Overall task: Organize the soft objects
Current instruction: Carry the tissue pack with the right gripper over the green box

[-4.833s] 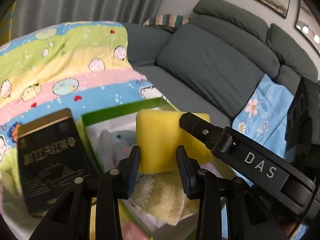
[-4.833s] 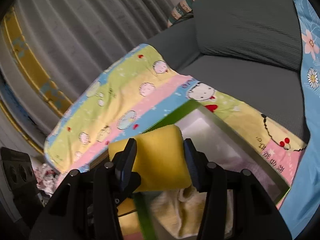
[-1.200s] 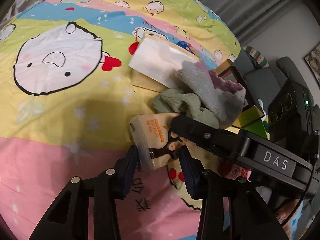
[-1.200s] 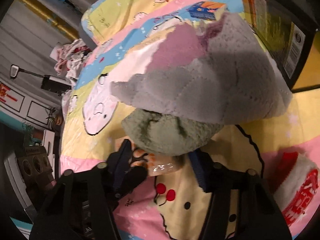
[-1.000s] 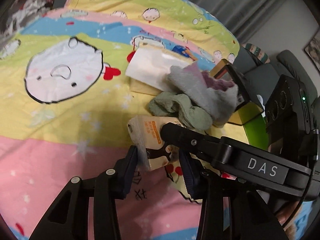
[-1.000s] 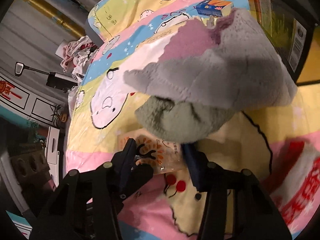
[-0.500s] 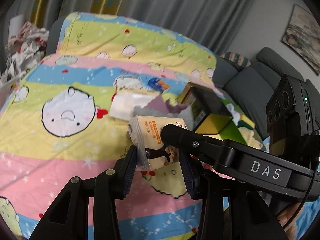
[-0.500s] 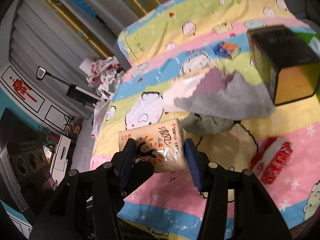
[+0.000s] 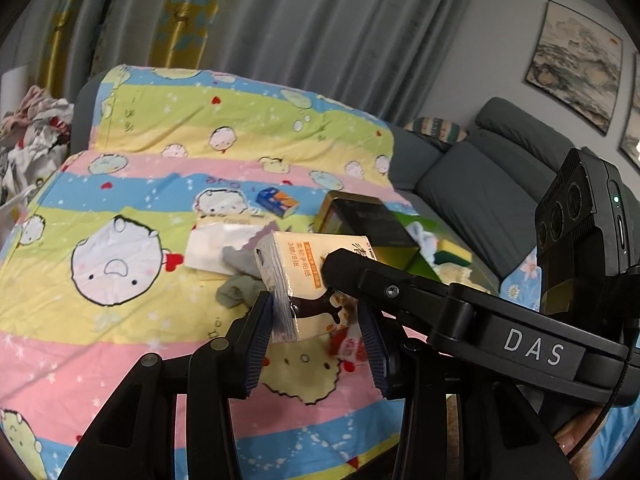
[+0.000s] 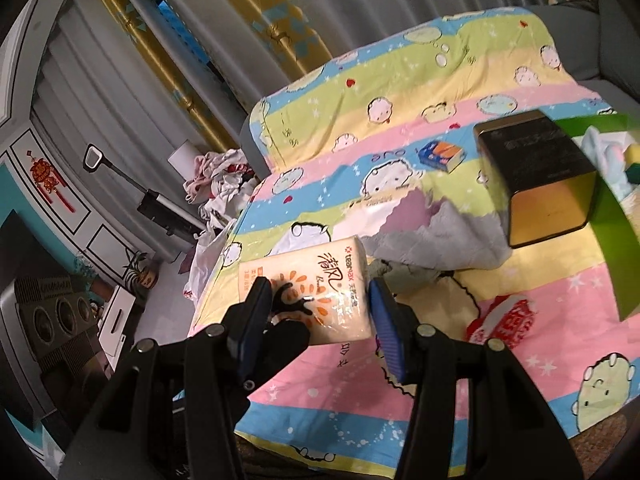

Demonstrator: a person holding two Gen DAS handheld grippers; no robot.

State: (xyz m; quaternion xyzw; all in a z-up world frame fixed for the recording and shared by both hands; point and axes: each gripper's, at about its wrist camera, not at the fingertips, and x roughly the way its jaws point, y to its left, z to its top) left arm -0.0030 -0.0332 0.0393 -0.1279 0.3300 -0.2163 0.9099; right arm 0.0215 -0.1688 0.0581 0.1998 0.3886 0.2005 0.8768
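The left gripper (image 9: 318,330) and the right gripper (image 10: 320,322) are both clamping the tissue pack (image 10: 316,286), holding it in the air above the cartoon blanket (image 9: 120,184), with the grey cloth (image 10: 436,236) and black tin (image 10: 536,172) lying beyond.

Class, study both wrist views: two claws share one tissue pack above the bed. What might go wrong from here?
1. Both the left claw and right claw pinch the tissue pack; its glossy wrapper may slip or crush.
2. The claws cross at the pack, so they might collide or tug it apart.
3. The black tin stands beside the green box, so the pack may knock it on the way in.
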